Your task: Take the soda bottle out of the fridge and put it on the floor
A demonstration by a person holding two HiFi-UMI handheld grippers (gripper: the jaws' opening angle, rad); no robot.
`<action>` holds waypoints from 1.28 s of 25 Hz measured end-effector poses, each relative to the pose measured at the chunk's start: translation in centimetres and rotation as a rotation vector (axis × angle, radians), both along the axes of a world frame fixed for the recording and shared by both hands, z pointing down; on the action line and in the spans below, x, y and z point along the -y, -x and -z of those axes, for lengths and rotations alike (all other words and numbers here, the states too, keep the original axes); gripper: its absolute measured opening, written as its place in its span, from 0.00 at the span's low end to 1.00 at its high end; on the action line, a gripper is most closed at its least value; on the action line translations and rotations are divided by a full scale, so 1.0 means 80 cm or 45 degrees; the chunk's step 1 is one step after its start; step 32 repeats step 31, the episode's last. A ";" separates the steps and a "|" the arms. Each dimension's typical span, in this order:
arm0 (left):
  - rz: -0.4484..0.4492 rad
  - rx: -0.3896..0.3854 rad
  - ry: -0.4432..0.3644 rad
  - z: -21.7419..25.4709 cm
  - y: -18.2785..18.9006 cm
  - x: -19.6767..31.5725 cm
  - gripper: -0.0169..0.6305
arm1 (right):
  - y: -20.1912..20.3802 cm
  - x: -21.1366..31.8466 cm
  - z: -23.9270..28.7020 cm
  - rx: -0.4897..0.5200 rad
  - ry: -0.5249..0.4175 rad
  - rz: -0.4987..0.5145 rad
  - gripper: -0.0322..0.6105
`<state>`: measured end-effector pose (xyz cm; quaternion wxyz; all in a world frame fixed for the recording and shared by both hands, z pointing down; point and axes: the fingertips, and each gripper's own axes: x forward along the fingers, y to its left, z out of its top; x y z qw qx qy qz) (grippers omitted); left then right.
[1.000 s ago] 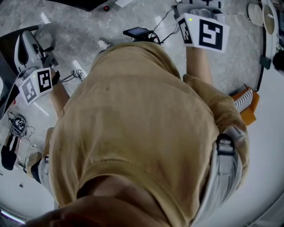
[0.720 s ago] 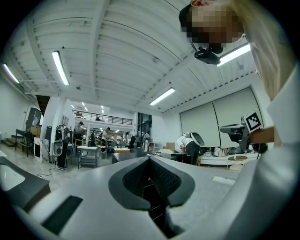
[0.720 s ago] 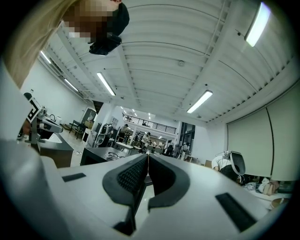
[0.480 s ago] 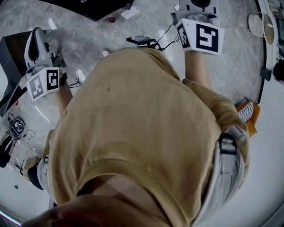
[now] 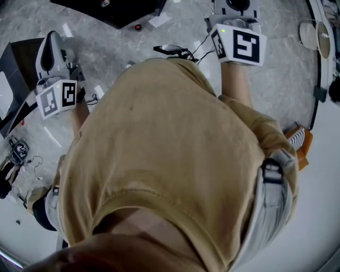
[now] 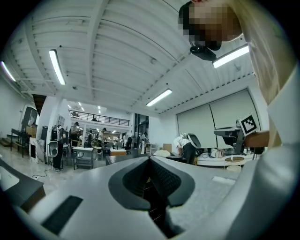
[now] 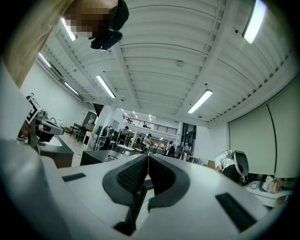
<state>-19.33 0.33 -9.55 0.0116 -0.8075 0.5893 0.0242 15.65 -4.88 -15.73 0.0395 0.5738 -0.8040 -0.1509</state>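
Note:
No soda bottle and no fridge show in any view. In the head view my left gripper (image 5: 51, 40) is held out at the left over the grey marble floor, its marker cube (image 5: 57, 98) nearest me. My right gripper's marker cube (image 5: 239, 44) sits at the top, and its jaws run off the frame's upper edge. In the left gripper view the left gripper (image 6: 150, 159) has its dark pads pressed together with nothing between them. The right gripper (image 7: 147, 156) in its own view is shut and empty too. Both point out level into a large hall.
A black cabinet (image 5: 16, 66) stands at the left, and a dark unit (image 5: 114, 8) at the top. Cables and a small black device (image 5: 170, 49) lie on the floor ahead. An orange object (image 5: 300, 142) is at the right. Several people and tables (image 6: 84, 150) fill the hall.
The head view has shifted a little, so the floor items sit lower and further right in the frame. Both grippers stay shut and almost in place.

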 end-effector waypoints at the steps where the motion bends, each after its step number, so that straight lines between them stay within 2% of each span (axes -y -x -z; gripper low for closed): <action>1: 0.000 -0.001 0.002 0.000 -0.001 0.000 0.03 | 0.000 0.001 0.000 0.000 0.001 0.001 0.05; 11: 0.008 -0.015 -0.010 0.002 -0.012 -0.001 0.03 | -0.001 -0.001 -0.003 0.025 -0.010 0.014 0.05; 19: -0.018 -0.026 0.018 -0.008 -0.026 -0.010 0.03 | -0.007 -0.009 0.004 0.086 -0.022 0.018 0.05; 32: -0.023 -0.033 -0.004 -0.006 -0.018 -0.037 0.03 | 0.009 -0.034 0.005 0.086 -0.032 0.032 0.05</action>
